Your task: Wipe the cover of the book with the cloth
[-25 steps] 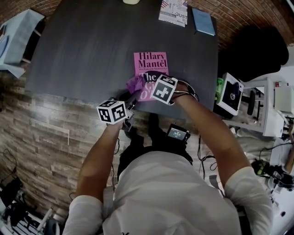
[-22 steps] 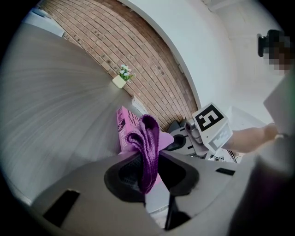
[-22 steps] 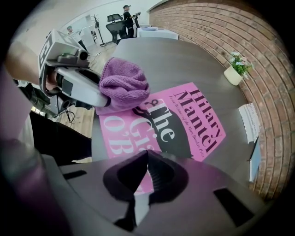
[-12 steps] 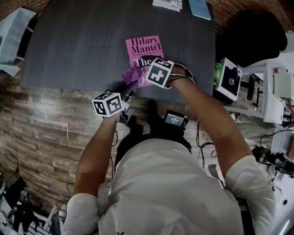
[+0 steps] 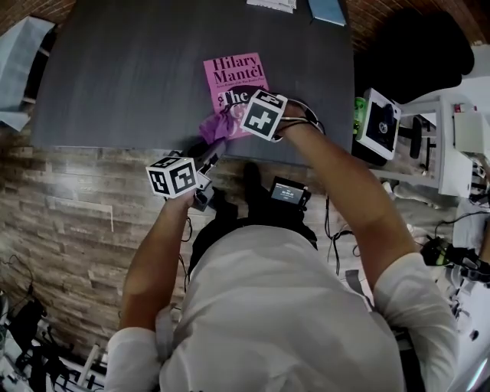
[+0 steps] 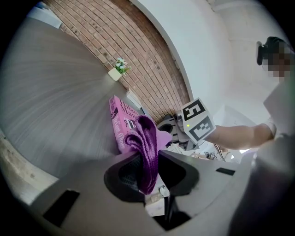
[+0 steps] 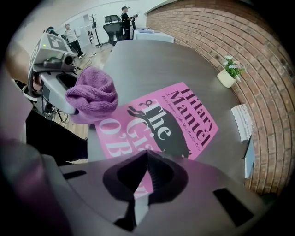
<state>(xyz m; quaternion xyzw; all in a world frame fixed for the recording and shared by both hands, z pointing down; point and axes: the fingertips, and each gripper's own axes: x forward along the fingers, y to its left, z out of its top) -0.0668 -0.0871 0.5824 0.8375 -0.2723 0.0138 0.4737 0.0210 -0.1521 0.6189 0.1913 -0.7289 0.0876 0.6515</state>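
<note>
A pink book [image 5: 232,76] lies flat near the front edge of the dark table [image 5: 122,69]. My left gripper [image 5: 205,164] is shut on a purple knitted cloth [image 5: 216,126], which bunches at the book's near left corner. In the left gripper view the cloth [image 6: 146,147] hangs between the jaws, with the book [image 6: 119,120] just beyond. My right gripper [image 7: 146,154] is shut and empty, low over the near part of the book [image 7: 184,120]. Its view shows the cloth [image 7: 92,94] to the left. Whether it touches the cover is hidden.
A small white pot with flowers [image 7: 228,76] stands at the table's far side by the brick wall. Papers [image 5: 272,4] and a blue booklet [image 5: 328,11] lie at the far right edge. Equipment [image 5: 379,126] crowds the floor to the right of the table.
The head view has shifted, so the book sits higher and further left in frame. The left gripper and cloth have drawn slightly toward the book's near left corner. Both jaws are unchanged.
</note>
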